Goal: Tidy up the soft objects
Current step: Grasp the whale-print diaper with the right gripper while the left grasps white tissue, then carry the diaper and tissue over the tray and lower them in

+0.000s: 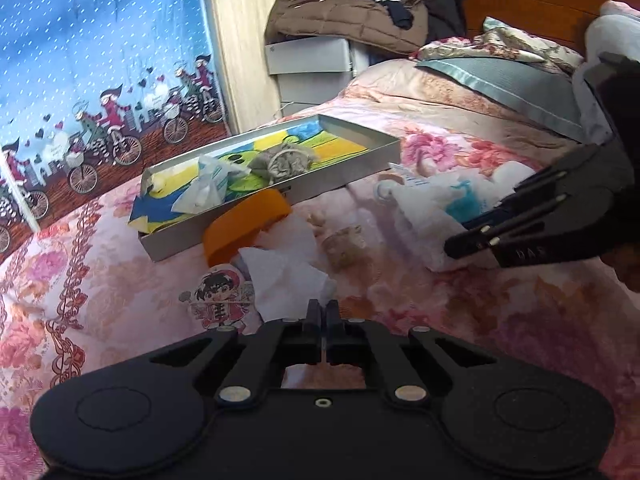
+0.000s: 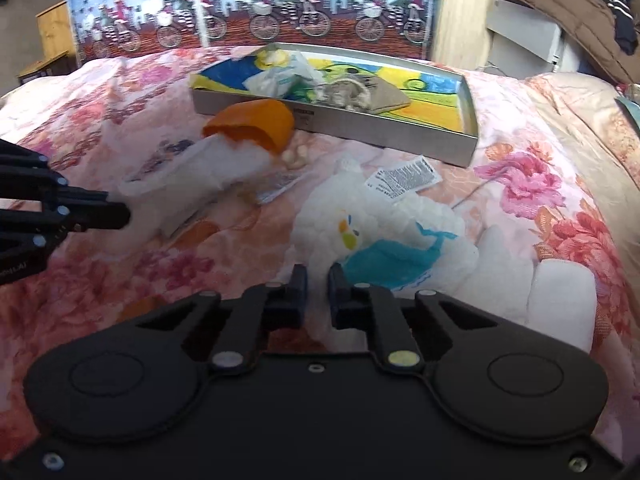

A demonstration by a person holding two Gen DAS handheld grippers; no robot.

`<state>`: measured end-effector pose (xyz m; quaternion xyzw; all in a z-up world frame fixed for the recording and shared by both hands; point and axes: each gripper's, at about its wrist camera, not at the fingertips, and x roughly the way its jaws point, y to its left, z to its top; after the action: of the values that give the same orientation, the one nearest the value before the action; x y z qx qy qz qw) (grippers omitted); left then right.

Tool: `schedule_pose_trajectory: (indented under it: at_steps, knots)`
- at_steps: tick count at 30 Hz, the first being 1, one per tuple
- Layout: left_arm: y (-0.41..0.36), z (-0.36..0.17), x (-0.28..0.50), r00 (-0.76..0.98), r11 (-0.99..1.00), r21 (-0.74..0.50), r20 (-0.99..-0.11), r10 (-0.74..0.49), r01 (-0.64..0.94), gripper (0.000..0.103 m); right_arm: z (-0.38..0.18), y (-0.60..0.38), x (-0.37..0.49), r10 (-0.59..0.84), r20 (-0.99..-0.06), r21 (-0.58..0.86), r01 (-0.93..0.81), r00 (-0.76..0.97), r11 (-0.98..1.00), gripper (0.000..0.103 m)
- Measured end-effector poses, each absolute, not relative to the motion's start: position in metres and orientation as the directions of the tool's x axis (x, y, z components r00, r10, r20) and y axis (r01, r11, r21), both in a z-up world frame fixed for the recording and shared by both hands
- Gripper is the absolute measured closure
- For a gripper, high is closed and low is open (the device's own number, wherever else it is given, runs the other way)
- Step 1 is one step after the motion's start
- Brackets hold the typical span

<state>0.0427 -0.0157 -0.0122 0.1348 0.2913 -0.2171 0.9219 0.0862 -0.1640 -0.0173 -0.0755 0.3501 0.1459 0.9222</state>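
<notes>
Left gripper [image 1: 323, 306] pinches tissue [image 1: 286, 276]; right gripper [image 2: 317, 274] nips cotton bag [image 2: 384, 236].

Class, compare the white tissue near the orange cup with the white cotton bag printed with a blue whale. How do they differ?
The white tissue is plain; the cotton bag carries a blue whale print and a paper label. The tissue is thin and crumpled; the bag looks puffy and lumpy. The tissue lies beside the orange cup; the bag lies further from it. Both are white, soft, and on the floral bedspread, outside the tray.
</notes>
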Motion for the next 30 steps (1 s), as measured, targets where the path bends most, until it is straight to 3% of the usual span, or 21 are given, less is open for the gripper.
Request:
schedule_pose_trajectory:
  at_steps: [9, 17, 30]
  knots:
    - [-0.024, 0.001, 0.003, 0.697, 0.798, 0.136, -0.585, -0.414, 0.587, 0.103, 0.003, -0.150, 0.042, 0.312, -0.653, -0.076, -0.470, 0.690, 0.879, 0.099]
    - [-0.022, 0.023, -0.015, 0.709, 0.781, 0.149, -0.547, -0.446, 0.607, 0.103, 0.040, -0.164, 0.017, 0.337, -0.608, -0.111, -0.498, 0.718, 0.860, 0.100]
    - [-0.020, 0.081, -0.006, 0.820, 0.808, 0.245, -0.382, -0.427, 0.535, 0.103, 0.099, -0.186, 0.011, 0.316, -0.464, -0.206, -0.448, 0.828, 0.870, 0.101]
